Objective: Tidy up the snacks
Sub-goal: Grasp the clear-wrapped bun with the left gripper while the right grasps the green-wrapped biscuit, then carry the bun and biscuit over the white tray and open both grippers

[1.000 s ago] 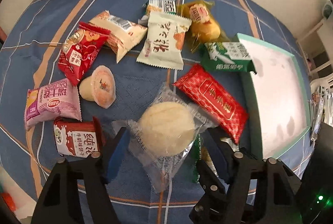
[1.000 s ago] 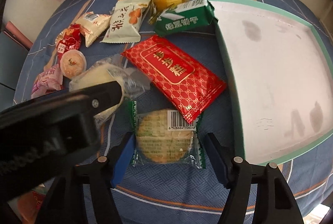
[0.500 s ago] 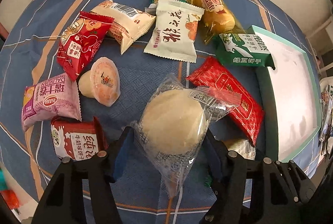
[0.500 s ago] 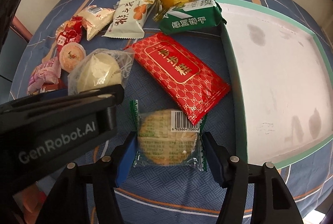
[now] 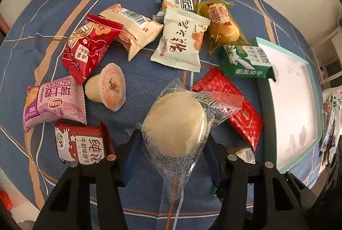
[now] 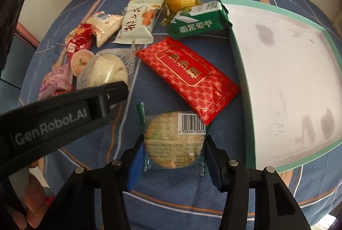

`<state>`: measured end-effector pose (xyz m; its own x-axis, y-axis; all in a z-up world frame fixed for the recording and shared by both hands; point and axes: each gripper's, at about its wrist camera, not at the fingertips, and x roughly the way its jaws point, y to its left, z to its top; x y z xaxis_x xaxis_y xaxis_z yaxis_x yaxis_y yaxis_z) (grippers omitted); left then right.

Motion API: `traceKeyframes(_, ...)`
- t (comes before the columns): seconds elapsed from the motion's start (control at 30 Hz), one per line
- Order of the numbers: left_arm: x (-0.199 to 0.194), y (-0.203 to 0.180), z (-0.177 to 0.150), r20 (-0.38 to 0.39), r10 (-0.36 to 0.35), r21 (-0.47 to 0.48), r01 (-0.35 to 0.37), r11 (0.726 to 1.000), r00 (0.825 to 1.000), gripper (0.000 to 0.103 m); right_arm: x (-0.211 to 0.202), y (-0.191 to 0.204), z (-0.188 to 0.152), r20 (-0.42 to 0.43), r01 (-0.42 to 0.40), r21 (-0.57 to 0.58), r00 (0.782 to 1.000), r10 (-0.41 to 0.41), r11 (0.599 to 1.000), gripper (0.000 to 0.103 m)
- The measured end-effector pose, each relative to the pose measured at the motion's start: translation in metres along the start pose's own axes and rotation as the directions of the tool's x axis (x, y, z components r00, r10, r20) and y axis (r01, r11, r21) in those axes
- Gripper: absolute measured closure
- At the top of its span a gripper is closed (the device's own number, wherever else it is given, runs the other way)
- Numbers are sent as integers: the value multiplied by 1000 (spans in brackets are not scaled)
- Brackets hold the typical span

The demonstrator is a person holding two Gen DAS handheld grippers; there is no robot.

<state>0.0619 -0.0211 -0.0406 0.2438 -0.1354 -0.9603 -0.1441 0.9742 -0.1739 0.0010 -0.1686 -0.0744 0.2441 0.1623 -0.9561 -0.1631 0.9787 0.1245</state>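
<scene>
Stock of snacks on the blue checked surface (image 6: 171, 198), sorting barely begun.

Progress:
- Teal-rimmed tray (image 6: 241, 80), one: white floor bare, no snack in it yet.
- Left hand-held gripper (image 5: 172, 142): jaws have just been closing and are clamped on the clear-wrapped bun (image 5: 175, 120). The bun looks lifted a little off the cloth, though the fisheye makes that hard to be sure of.
- Right hand-held gripper (image 6: 174, 150): jaws have just been closing, with the blue pads pressed against both sides of the round biscuit packet (image 6: 173, 142). This packet lies flat on the surface just beside the tray wall, with a corner under the long red packet.
- Left to do, by my reckoning: carry these two over the rim, then the other ten.

Count, twelve snacks, all outside the tray:
- Long red packet (image 6: 188, 78), one, near the tray.
- Green packet (image 6: 198, 22), one, against the tray's far corner.
- White packet with brush lettering (image 5: 181, 43), one.
- Pink packet (image 5: 53, 101), one.
- Clear-wrapped bun, one.
- Small red packet (image 5: 89, 50), one.
- Cream packet (image 5: 134, 35), one.
- Yellow cake packet (image 5: 222, 24), one.
- Red-and-white biscuit packet (image 5: 83, 144), one.
- Round biscuit packet, one.
- Small barcoded packet (image 5: 179, 2), one, partly under the white packet.
- Jelly cup (image 5: 109, 88), one, on its side.
</scene>
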Motion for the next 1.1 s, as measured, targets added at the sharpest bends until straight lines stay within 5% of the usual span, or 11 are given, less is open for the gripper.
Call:
traceKeyframes(0.63, -79, 25, 0, 208, -95, -101, 118, 988, 973, 45, -85, -12, 4, 190, -132, 33, 974, 124, 991, 48)
traceKeyframes(1.1, -65, -31, 2, 170, -112, 34, 108, 994, 979, 45, -97, -78, 13, 224, 55, 224, 969, -106, 973, 48)
